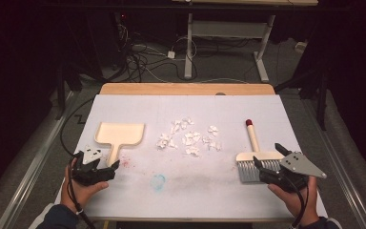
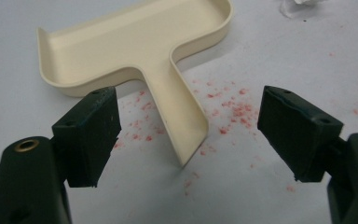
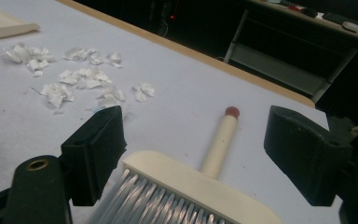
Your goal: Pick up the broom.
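A cream dustpan point(image 1: 120, 134) lies flat at the left of the white mat, its handle point(image 2: 179, 116) pointing toward me. My left gripper point(image 1: 100, 162) is open just short of the handle's end, which lies between the jaws without touching them point(image 2: 186, 100). Torn white paper scraps point(image 1: 189, 135) are scattered mid-mat. At the right lies a cream brush point(image 1: 254, 161) with grey bristles and a red-tipped handle point(image 3: 220, 142) pointing away. My right gripper point(image 1: 267, 154) is open over the brush head point(image 3: 200, 186), jaws either side of it point(image 3: 193, 116).
Pink specks point(image 2: 233, 109) dot the mat beside the dustpan handle, and a blue smear point(image 1: 158, 182) marks its near middle. The table's wooden far edge point(image 1: 186, 88) borders the mat. Beyond it are floor cables point(image 1: 138, 57) and another desk's white legs point(image 1: 189, 47).
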Motion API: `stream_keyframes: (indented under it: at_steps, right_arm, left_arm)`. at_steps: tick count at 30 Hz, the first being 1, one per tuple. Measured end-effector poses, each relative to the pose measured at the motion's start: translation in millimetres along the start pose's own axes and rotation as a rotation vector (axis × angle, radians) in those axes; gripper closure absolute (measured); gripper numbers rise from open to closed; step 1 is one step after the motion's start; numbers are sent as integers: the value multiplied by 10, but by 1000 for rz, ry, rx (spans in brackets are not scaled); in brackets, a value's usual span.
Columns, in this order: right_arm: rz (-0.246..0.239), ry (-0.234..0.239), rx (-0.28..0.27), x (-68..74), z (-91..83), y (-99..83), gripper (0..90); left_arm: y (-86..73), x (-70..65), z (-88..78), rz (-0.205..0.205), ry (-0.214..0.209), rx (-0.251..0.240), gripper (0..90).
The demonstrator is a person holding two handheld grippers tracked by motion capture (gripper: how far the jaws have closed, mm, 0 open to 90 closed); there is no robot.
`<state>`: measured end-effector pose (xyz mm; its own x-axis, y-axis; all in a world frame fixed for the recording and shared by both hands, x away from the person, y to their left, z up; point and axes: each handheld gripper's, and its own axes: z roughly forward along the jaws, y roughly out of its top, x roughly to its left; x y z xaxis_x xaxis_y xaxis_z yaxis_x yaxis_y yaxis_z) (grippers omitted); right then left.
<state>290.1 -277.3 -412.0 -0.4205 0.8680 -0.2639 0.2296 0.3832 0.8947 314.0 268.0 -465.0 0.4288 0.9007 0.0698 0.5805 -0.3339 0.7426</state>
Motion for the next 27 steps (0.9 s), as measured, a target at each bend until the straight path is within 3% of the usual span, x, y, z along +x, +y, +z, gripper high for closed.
stream_keyframes:
  at_steps: [18,27]
  right_arm:
    - [6,-33,71,-34,168,19,228]
    - [17,-68,174,-143,420,89,228]
  left_arm:
    - [14,-28,31,37,-3,-3,202]
    - [20,-70,-13,75,1,-25,201]
